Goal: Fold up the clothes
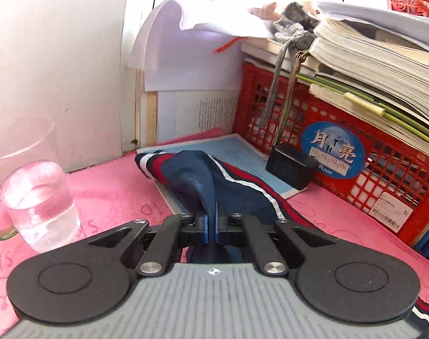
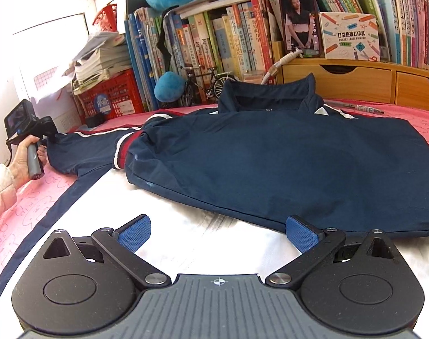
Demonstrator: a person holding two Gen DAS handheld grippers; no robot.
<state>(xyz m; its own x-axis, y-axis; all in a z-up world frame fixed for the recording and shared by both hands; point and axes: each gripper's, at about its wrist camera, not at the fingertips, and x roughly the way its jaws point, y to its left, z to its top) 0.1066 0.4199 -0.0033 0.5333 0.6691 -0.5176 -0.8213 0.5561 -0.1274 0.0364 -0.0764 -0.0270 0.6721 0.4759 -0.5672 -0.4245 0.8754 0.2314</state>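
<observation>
A navy jacket (image 2: pixel 271 155) with red and white stripes lies spread on the pink cloth (image 2: pixel 28 197), collar toward the bookshelf. Its left sleeve (image 2: pixel 87 147) stretches out to the left. My left gripper (image 1: pixel 213 220) is shut on a fold of that sleeve's navy fabric (image 1: pixel 197 180), just behind the striped cuff (image 1: pixel 155 163). In the right wrist view a hand holds the left gripper (image 2: pixel 52 138) at the sleeve's end. My right gripper (image 2: pixel 218 234) stands open, nothing between its blue pads (image 2: pixel 134 236), above a white, navy-edged surface (image 2: pixel 186 226) in front of the jacket's hem.
A glass of water (image 1: pixel 39 197) stands close on the left of the left gripper. A red crate (image 1: pixel 341 141) under stacked books, a black box (image 1: pixel 290 166) and a blue notebook (image 1: pixel 237 152) lie behind the sleeve. Books, wooden drawers (image 2: pixel 341 79) and a pen (image 2: pixel 364 108) line the back.
</observation>
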